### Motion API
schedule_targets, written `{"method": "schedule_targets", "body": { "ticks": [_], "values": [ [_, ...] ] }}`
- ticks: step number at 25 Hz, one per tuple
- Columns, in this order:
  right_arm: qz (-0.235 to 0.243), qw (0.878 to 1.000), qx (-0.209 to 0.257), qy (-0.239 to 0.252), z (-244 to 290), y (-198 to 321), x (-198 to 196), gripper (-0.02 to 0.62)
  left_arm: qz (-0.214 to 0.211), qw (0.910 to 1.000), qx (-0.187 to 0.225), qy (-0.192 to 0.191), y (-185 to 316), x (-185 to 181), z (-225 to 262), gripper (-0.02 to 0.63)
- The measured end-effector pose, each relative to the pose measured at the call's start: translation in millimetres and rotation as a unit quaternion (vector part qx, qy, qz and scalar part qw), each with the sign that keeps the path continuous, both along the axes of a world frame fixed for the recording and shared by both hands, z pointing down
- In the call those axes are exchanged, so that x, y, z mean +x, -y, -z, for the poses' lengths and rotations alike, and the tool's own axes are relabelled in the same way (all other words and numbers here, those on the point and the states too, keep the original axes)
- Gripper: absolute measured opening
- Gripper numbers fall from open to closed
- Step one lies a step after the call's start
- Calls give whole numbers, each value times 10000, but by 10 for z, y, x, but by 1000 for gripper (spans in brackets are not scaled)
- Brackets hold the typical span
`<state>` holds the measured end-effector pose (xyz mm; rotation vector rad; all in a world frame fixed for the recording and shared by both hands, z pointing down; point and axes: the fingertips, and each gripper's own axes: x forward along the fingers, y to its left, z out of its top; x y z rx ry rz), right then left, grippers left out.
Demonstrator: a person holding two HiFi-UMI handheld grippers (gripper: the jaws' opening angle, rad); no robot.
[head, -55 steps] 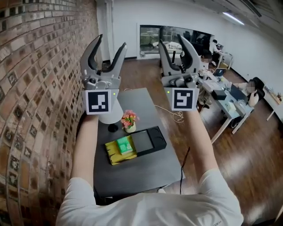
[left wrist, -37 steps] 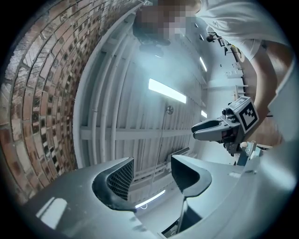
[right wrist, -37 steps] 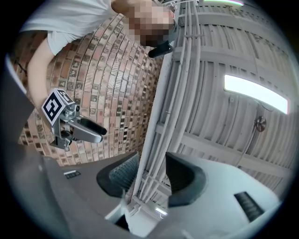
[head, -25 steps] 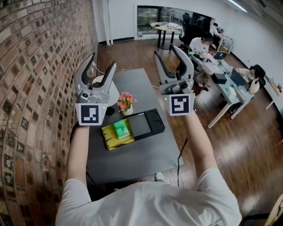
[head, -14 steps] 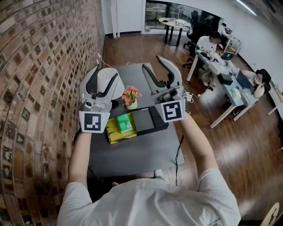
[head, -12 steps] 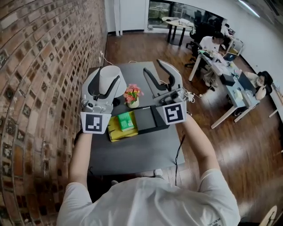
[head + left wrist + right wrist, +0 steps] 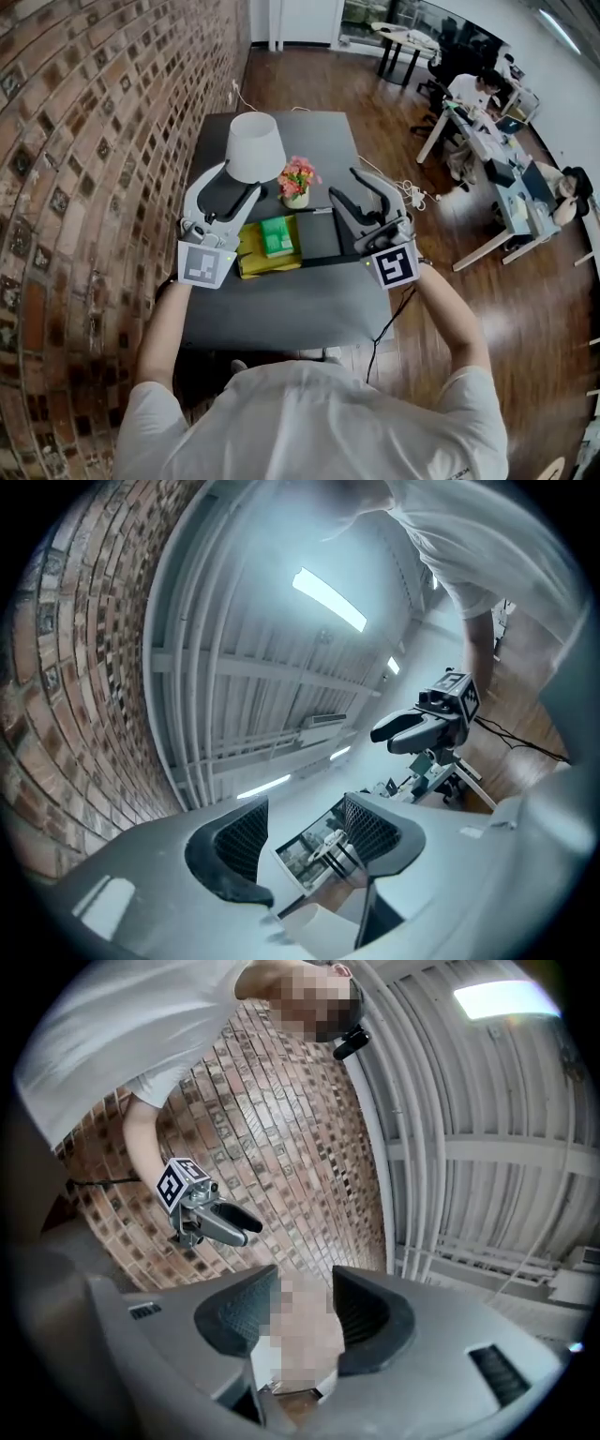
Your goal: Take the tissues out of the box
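A green tissue box [image 7: 277, 235] lies on a yellow cloth [image 7: 251, 262] on the dark table [image 7: 281, 309]. In the head view my left gripper [image 7: 237, 178] hovers just left of the box. Its jaws are opening, with a gap and nothing between them. My right gripper [image 7: 344, 183] hovers to the right, over a black tray [image 7: 323, 234], its jaws apart and empty. Both gripper views tilt upward. The left gripper [image 7: 300, 832] faces the ceiling and the right gripper [image 7: 436, 726]. The right gripper [image 7: 305, 1312] faces the brick wall and the left gripper [image 7: 202, 1211].
A white lamp shade [image 7: 255, 148] and a small pot of flowers [image 7: 297, 180] stand behind the box. A brick wall [image 7: 84, 141] runs along the table's left side. White cables [image 7: 408, 194] hang off the right edge. Office desks with seated people [image 7: 487, 89] stand far right.
Both grippers have come down from raised positions to table height, flanking the tissue box. The head view has tipped down over the table. The gaps between the jaws look unchanged.
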<state>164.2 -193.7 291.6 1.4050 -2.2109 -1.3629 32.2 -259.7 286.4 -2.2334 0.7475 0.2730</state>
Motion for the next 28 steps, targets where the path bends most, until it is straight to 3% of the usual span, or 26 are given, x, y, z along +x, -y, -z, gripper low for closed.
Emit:
{"method": "schedule_targets", "body": {
  "ticks": [7,11,19,28],
  "values": [
    [-261,9967,-717,277,-386,-43,340,183,233,9959,-831,255,86,-183,-574,256],
    [-434,9848,-1506,754,-813,-36,424,183,337,9914,-1181,442,105,-246,-891,278],
    [-481,9563,-2750,875,-1470,92,368,222,485,9847,-1570,580,186,-422,-1272,287],
    [-258,9353,-3418,881,-1793,368,112,222,697,9801,-1801,461,267,-532,-1437,287]
  ]
}}
